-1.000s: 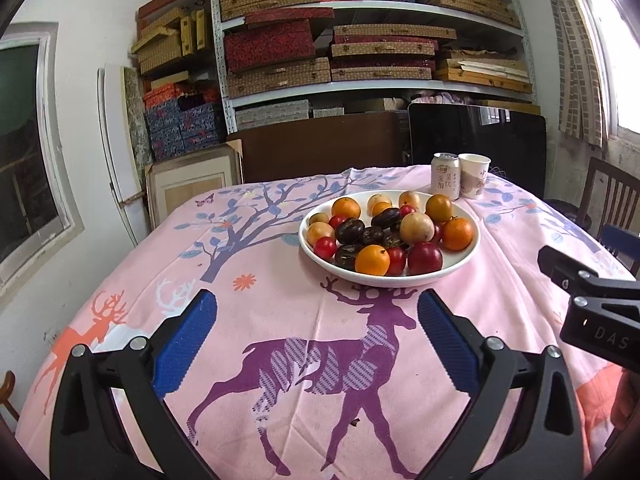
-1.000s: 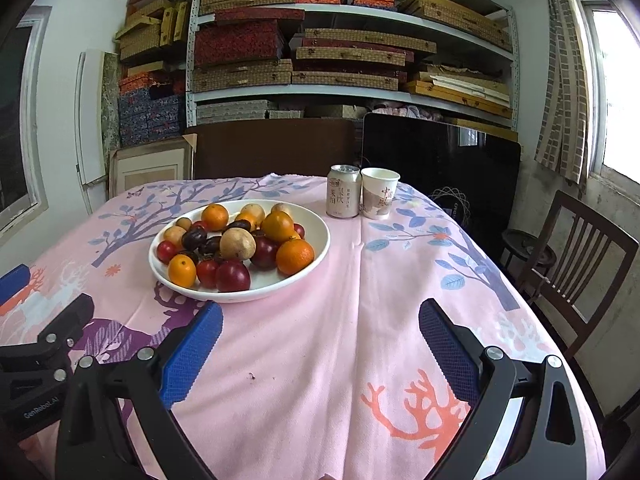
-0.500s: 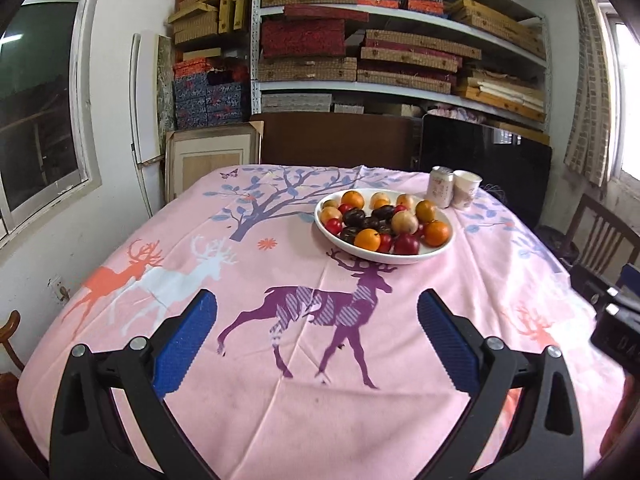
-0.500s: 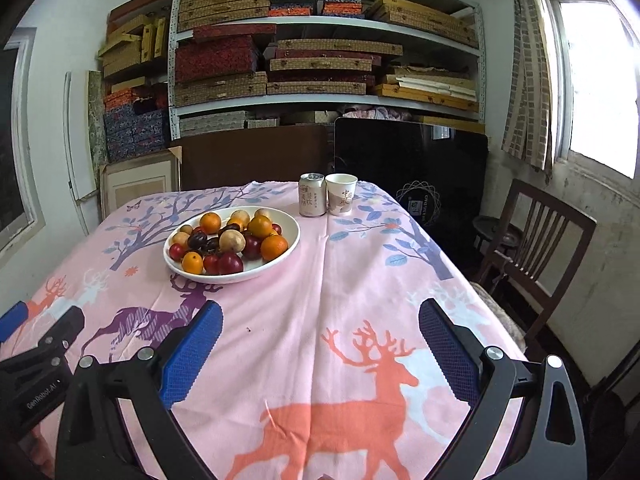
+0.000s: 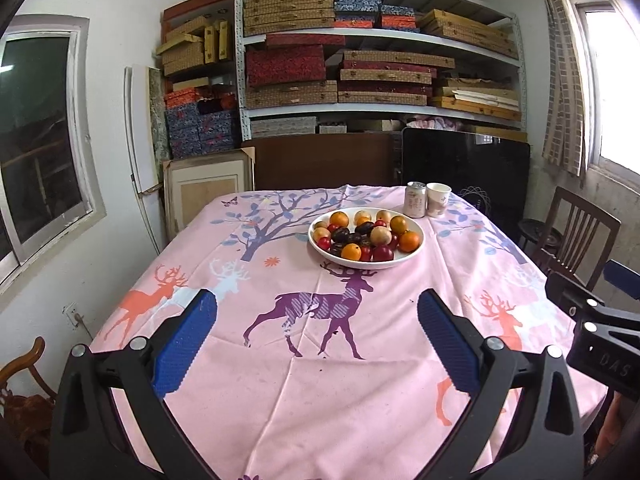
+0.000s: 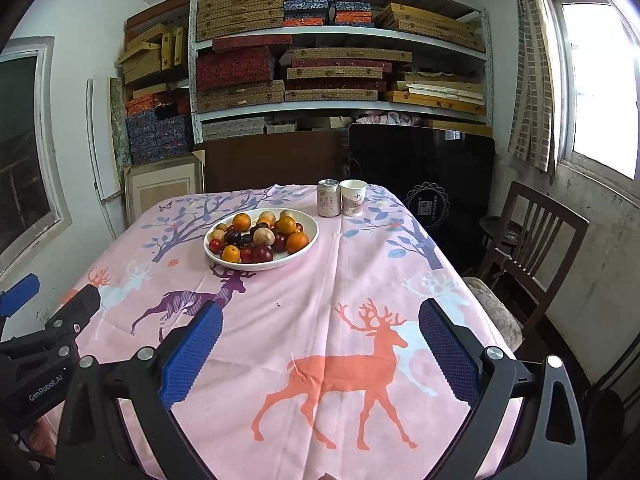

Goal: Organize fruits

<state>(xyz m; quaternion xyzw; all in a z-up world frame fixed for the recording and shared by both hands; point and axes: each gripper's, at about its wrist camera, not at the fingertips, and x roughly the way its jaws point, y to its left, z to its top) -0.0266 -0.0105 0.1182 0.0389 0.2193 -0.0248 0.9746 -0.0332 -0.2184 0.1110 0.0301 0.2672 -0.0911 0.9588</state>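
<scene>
Hovering level: left gripper [image 5: 316, 320], right gripper [image 6: 320, 324], fingers spread.

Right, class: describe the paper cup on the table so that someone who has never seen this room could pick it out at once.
Start at the pink deer-print tablecloth and find the white plate of fruit. Just behind it, toward the far edge, two small containers stand side by side. The paper cup is the right-hand one: white, open-topped and flaring upward, unlike the straight-sided drink can beside it.

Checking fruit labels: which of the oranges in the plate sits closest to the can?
The orange at the plate's far right, nearest the can; the other three oranges sit farther left or nearer the camera.
</scene>
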